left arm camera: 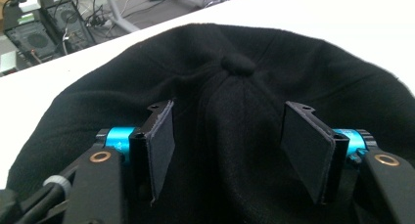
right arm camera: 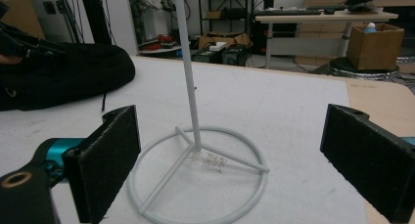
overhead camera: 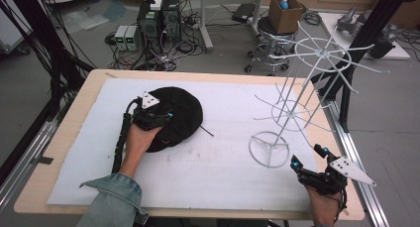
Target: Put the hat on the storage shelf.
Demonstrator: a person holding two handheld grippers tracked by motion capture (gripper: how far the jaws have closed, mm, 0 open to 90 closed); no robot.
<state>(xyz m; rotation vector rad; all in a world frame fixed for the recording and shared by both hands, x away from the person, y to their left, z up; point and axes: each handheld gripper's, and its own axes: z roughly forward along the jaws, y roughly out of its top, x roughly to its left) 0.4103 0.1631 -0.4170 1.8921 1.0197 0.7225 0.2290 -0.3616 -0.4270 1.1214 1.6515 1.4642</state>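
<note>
A white foam sheet [overhead camera: 208, 177] is laid over the wooden table [overhead camera: 59, 138]. A white wire rack [overhead camera: 297, 95] is stood at its right side, ring base on the sheet. A black knit cap [overhead camera: 181, 113] is laid left of centre. The left gripper [left arm camera: 227, 150] is held over the cap, jaws spread wide, nothing clamped. The right gripper [right arm camera: 230, 160] is held near the rack base, jaws wide apart, empty

One black hat [overhead camera: 176, 115] toward the surface's [overhead camera: 223, 187] left edge; one white wire stand [overhead camera: 292, 103] near its right edge; two grippers: left gripper [overhead camera: 161, 119], right gripper [overhead camera: 309, 156].
</note>
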